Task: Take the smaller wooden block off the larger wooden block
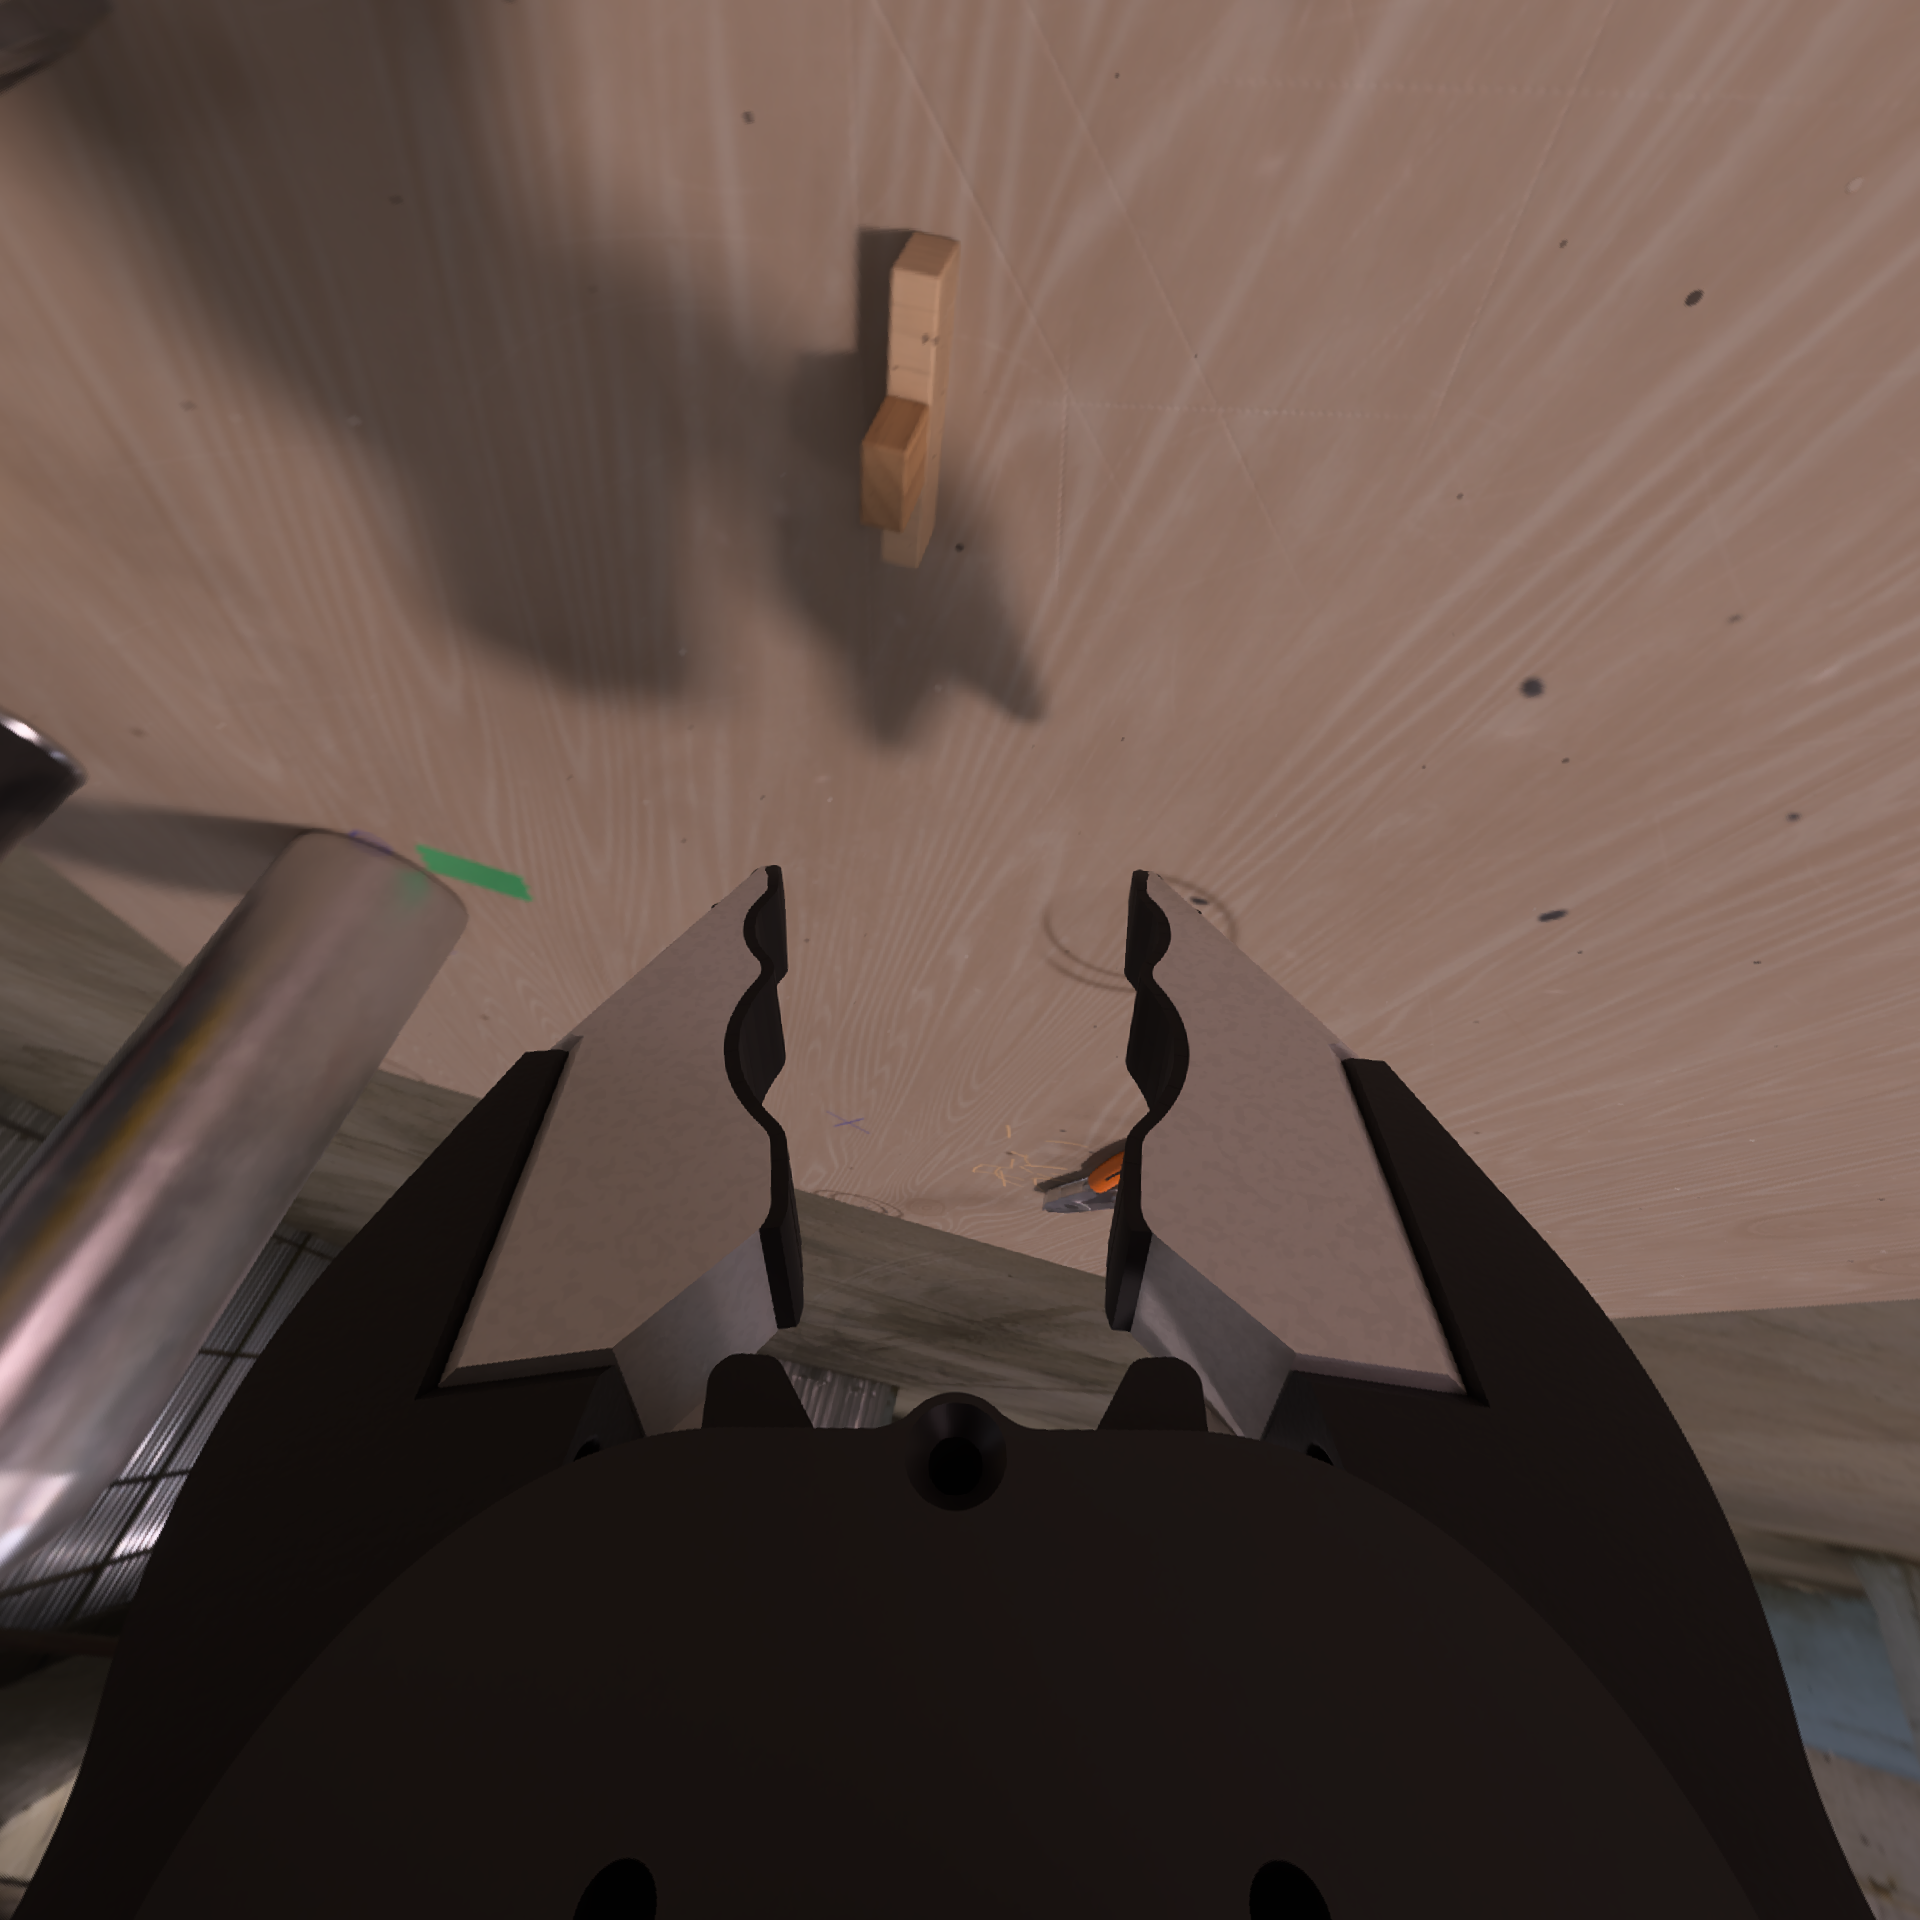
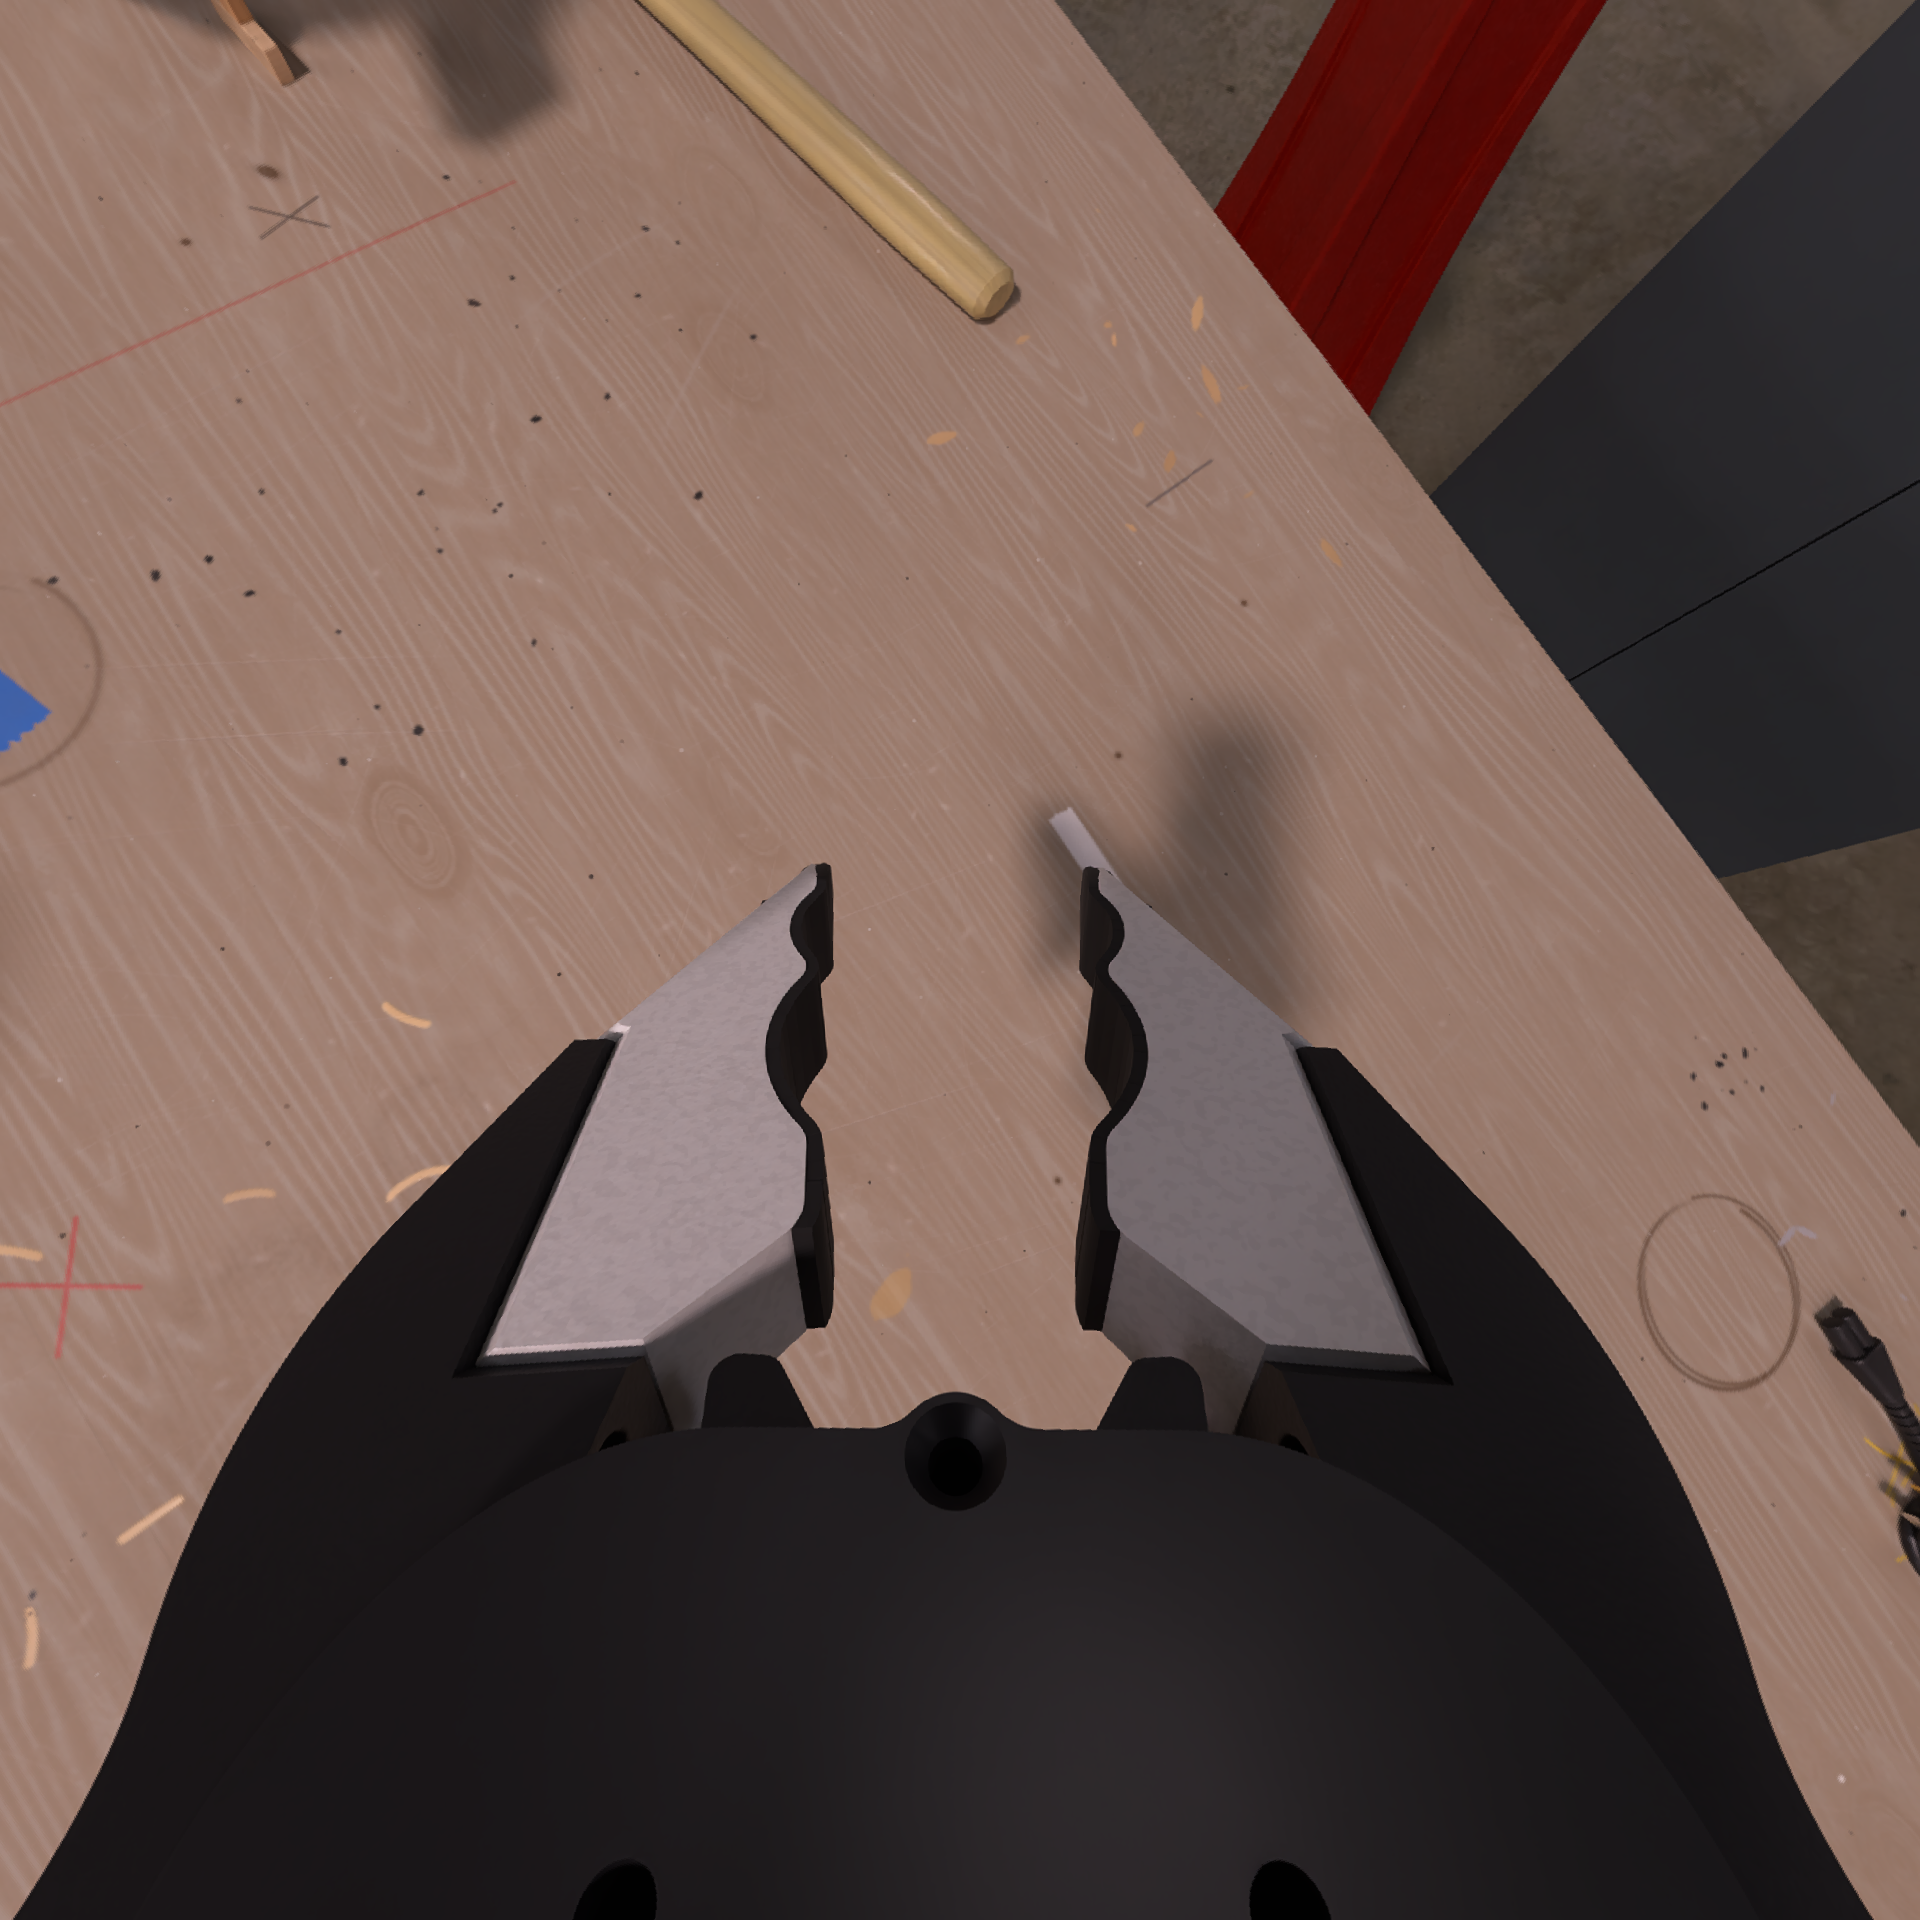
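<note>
Smaller wooden block [image 1: 891,462] sitting atop larger wooden block [image 1: 921,343] on desk [image 1: 1351,520], well ahead of left tongs [image 1: 956,883]; both left and right tongs [image 2: 956,878] hanging open, empty; removal not yet begun.

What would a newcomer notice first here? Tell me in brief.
In the left wrist view, the stacked blocks: the small block sits on the near end of the large block, far ahead of the open left gripper. A metal tube lies at left. In the right wrist view, a dowel lies beyond the open right gripper.
</note>
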Robot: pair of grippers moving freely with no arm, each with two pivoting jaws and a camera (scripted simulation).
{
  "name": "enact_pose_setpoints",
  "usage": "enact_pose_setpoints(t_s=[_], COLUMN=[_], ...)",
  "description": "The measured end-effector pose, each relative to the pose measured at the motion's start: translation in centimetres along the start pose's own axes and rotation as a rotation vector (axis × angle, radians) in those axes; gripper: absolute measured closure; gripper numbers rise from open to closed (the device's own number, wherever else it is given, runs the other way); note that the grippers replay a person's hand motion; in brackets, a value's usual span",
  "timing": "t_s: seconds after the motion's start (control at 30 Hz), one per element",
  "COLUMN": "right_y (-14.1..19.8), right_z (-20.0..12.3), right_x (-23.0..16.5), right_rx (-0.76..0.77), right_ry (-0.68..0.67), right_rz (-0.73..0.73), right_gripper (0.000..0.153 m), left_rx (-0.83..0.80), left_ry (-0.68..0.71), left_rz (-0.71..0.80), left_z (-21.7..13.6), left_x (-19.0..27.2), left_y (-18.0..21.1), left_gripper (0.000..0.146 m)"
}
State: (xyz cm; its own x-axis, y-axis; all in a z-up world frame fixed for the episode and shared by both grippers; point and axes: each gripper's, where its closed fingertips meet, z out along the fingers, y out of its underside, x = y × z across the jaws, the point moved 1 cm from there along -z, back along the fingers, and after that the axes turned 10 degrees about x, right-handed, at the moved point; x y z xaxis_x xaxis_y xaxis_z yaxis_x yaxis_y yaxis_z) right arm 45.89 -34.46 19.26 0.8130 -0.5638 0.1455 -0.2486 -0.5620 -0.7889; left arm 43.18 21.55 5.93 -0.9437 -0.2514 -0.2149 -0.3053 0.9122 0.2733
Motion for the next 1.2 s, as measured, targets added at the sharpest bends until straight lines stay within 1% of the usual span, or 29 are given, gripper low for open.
enact_pose_setpoints(t_s=[0.13, 0.3, 0.33, 0.37, 0.4, 0.47, 0.5, 0.57, 0.7, 0.73, 0.8, 0.87, 0.93, 0.97, 1.03, 1.2], right_y=[-0.2, -1.1, -1.3, -1.5, -1.7, -1.6, -1.5, -1.3, -1.4, -1.5, -1.4, -1.3, -1.2, -1.2, -1.0, -0.3], right_z=[-0.1, -0.2, -0.2, -0.1, 0.0, 0.2, 0.2, 0.2, 0.0, -0.1, -0.2, -0.2, 0.0, 0.1, 0.3, 0.6], right_x=[-0.3, -0.8, -0.9, -1.2, -1.5, -2.0, -2.1, -2.1, -2.2, -2.3, -2.3, -2.2, -2.1, -2.0, -1.7, -1.0], right_rx=[0.004, 0.046, 0.055, 0.064, 0.071, 0.066, 0.056, 0.045, 0.061, 0.065, 0.066, 0.062, 0.058, 0.054, 0.041, 0.007], right_ry=[-0.006, -0.014, -0.017, -0.022, -0.032, -0.059, -0.061, -0.054, -0.07, -0.075, -0.079, -0.08, -0.077, -0.075, -0.066, -0.035], right_rz=[-0.013, -0.029, -0.036, -0.044, -0.051, -0.062, -0.067, -0.073, -0.067, -0.069, -0.071, -0.07, -0.066, -0.063, -0.062, -0.049], right_gripper=[0.105, 0.105, 0.105, 0.105, 0.105, 0.105, 0.105, 0.105, 0.105, 0.105, 0.105, 0.105, 0.105, 0.105, 0.105, 0.105], left_rx=[0.012, 0.032, 0.036, 0.055, 0.085, 0.126, 0.115, 0.11, 0.16, 0.175, 0.222, 0.264, 0.296, 0.307, 0.317, 0.42], left_ry=[-0.088, -0.21, -0.241, -0.318, -0.352, -0.299, -0.297, -0.308, -0.229, -0.203, -0.135, -0.055, -0.03, -0.049, -0.078, -0.034], left_rz=[-0.011, -0.015, -0.006, 0.01, 0.021, -0.018, -0.042, -0.083, -0.227, -0.258, -0.336, -0.408, -0.395, -0.358, -0.299, -0.232], left_z=[-2.9, -8.3, -9.7, -11.1, -12.2, -13.1, -13.2, -12.4, -9.0, -8.0, -6.1, -4.3, -2.8, -2.2, -1.1, 0.2], left_x=[-0.7, -1.4, -1.6, -2.1, -2.0, -1.2, -1.1, -0.9, -0.4, -0.2, 0.5, 1.1, 1.3, 1.2, 1.0, 0.2], left_y=[0.5, 0.8, 0.7, 0.5, 0.2, -0.4, -0.4, -0.6, -0.9, -0.9, -1.0, -1.2, -1.7, -2.0, -2.7, -5.3], left_gripper=[0.081, 0.083, 0.094, 0.123, 0.145, 0.146, 0.146, 0.146, 0.144, 0.139, 0.134, 0.124, 0.112, 0.11, 0.111, 0.116])
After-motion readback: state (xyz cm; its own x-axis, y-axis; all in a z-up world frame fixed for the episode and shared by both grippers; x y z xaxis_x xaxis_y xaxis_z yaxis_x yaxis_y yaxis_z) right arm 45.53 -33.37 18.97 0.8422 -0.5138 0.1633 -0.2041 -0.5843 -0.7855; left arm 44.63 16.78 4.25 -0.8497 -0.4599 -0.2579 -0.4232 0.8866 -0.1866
